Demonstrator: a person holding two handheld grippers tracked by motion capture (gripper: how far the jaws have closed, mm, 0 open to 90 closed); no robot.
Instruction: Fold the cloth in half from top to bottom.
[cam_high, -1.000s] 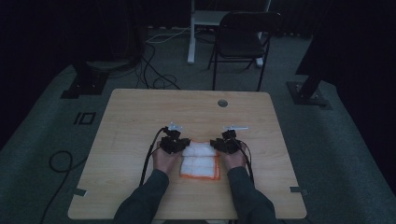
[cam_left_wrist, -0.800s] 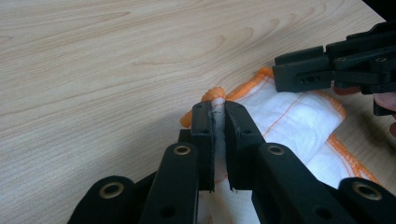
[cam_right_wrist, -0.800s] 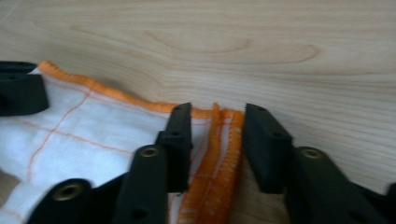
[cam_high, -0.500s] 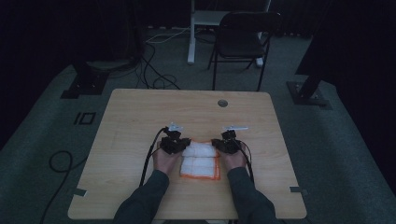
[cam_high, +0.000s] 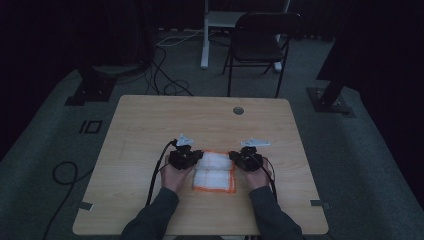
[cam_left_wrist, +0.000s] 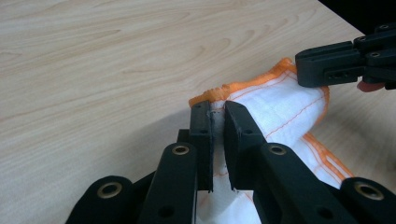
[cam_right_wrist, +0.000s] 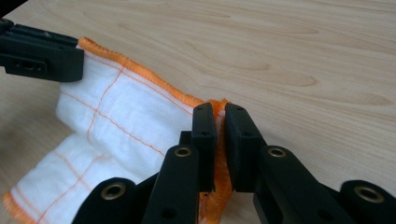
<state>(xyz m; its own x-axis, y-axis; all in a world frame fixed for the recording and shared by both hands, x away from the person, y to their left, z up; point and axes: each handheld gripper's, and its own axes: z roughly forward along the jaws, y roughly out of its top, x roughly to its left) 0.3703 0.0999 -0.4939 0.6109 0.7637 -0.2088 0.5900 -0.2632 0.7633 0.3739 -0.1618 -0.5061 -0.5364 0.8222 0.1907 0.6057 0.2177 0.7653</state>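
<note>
1. Two claws work on one cloth (cam_high: 215, 171), white with an orange hem and thin orange grid lines, lying near the worktop's (cam_high: 150, 125) near edge, about midway between left and right.
2. The left claw (cam_high: 186, 159) is at the cloth's left side. In its own view its jaws are clamped on a raised fold of the hem (cam_left_wrist: 217, 105), with fabric pinched between the pads.
3. The right claw (cam_high: 246, 159) is at the cloth's right side. Its jaws have just been closing, and in its own view they now pinch the orange hem (cam_right_wrist: 219, 106) with fabric bunched between them.
4. Between the two grips the far edge of the cloth is lifted off the wood and sags a little; the near part still lies flat.
5. Each gripper view shows the other claw farther off, holding the opposite corner.
6. A hand (cam_high: 175, 176) backs each claw, with dark sleeves coming in from the near edge.
7. Beyond the worktop's far side stands a dark chair (cam_high: 260, 42) on grey floor.
</note>
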